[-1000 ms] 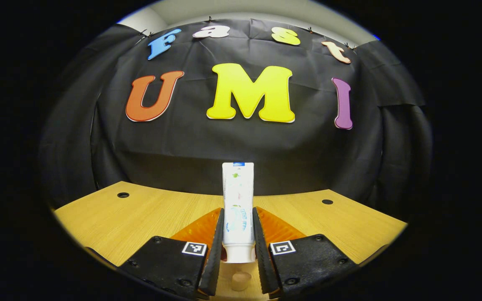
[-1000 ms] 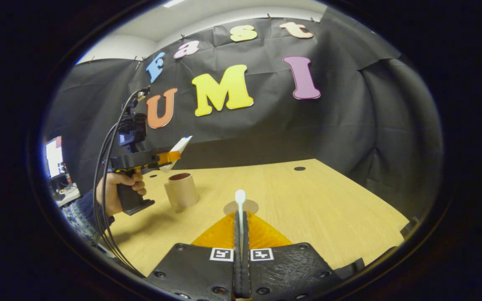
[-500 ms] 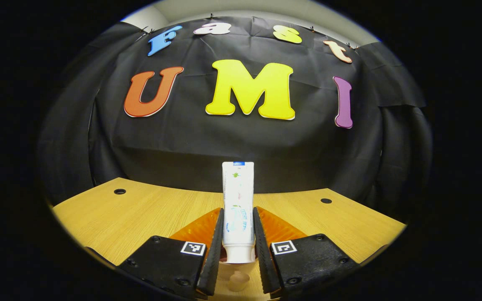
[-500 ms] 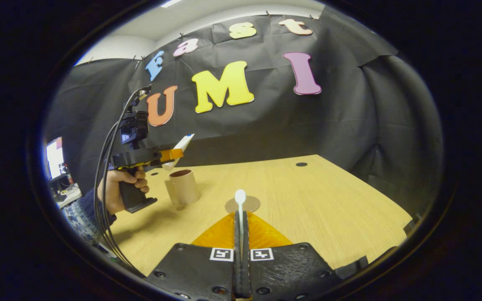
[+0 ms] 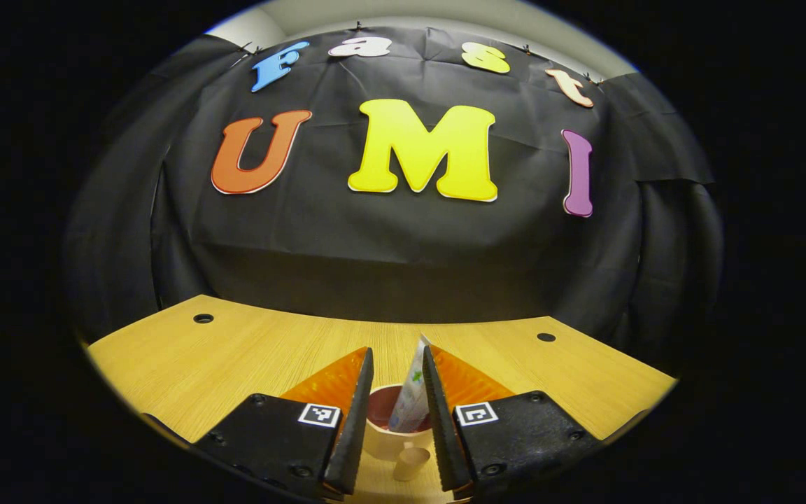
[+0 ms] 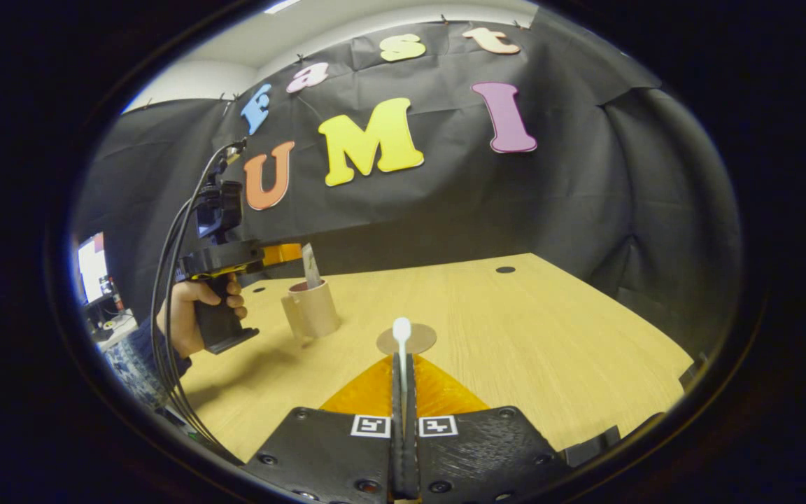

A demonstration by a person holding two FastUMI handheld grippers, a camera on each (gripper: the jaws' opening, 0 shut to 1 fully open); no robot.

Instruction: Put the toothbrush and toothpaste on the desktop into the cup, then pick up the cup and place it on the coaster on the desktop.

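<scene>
**A:** Leaning in the cup right now is the toothpaste, tilted to one side, top end poking up past the rim. From the left gripper view it sits between the left gripper's fingers, and there's a clear gap on the left side, so the jaws look released. It runs close along the other finger, can't tell if it touches.

**B:** Same thing from the right gripper view? I see the tube sticking up out of the cup, with the left gripper hanging just above it and a hand on the grip.

**A:** Yep. Cup's handle points toward the camera in the left gripper view, cup stands on the desk.

**B:** And the toothbrush?

**A:** Toothbrush is clenched in the right gripper, jaws pressed tight on the handle, head sticking out forward above the desk.

**B:** Coaster?

**A:** Coaster lies flat on the desk just behind the brush head in that view, a bit to the right of the cup and apart from it. Cables hang down from the left gripper.
</scene>
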